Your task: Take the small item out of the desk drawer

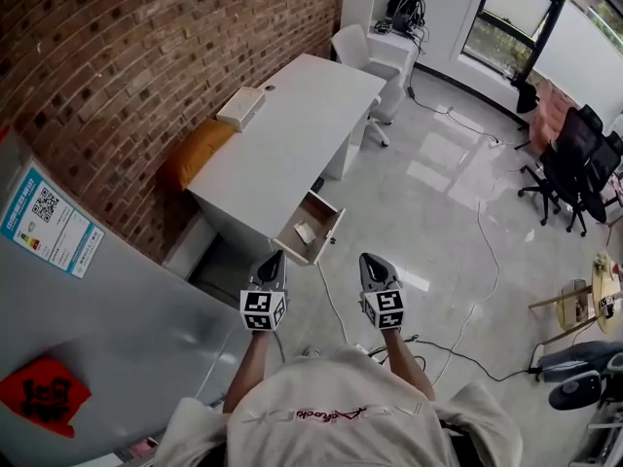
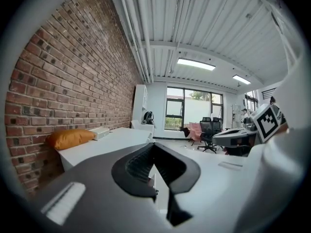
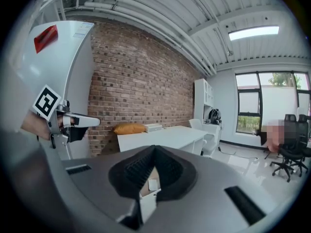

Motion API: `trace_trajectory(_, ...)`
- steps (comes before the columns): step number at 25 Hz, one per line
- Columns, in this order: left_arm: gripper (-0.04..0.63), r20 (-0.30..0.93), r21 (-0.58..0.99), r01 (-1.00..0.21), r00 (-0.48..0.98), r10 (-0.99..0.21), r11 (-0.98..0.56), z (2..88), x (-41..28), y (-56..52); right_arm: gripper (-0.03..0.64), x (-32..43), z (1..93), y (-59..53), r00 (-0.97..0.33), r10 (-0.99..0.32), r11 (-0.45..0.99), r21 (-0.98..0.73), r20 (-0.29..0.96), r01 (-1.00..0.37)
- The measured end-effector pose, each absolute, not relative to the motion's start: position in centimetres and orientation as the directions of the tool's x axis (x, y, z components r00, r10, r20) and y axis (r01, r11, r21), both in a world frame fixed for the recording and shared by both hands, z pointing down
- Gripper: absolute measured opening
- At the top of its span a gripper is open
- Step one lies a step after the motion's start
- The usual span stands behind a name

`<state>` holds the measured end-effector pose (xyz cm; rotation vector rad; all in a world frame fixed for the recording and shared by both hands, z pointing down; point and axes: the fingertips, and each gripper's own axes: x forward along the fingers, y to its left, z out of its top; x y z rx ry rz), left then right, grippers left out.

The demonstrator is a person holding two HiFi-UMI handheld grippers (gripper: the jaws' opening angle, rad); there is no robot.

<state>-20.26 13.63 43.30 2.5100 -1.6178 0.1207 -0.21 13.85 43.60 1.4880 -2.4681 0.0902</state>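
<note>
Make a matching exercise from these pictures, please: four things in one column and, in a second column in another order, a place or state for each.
1. drawer
2. small white item
3. orange cushion
4. black office chair

A. lies inside the drawer
B. on the desk, against the brick wall
C. pulled open
D. on the floor near the windows

Pairs: 1-C, 2-A, 3-B, 4-D

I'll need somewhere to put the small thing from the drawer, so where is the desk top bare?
The white desk top is bare from the flat white box by the brick wall across to the edge above the open wooden drawer. Only the near wall-side corner is crowded, by the orange cushion.
</note>
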Motion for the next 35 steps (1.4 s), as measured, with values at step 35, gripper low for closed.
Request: trace_trajectory(35, 0.009, 0.203, 0.081, -0.891, 0.453, -0.868, -0.447, 45.0, -15.4, 1.2, 0.011, 4.0, 45.3, 2.0, -0.418, -0.867, 0.445, 0.045, 0.272, -0.894)
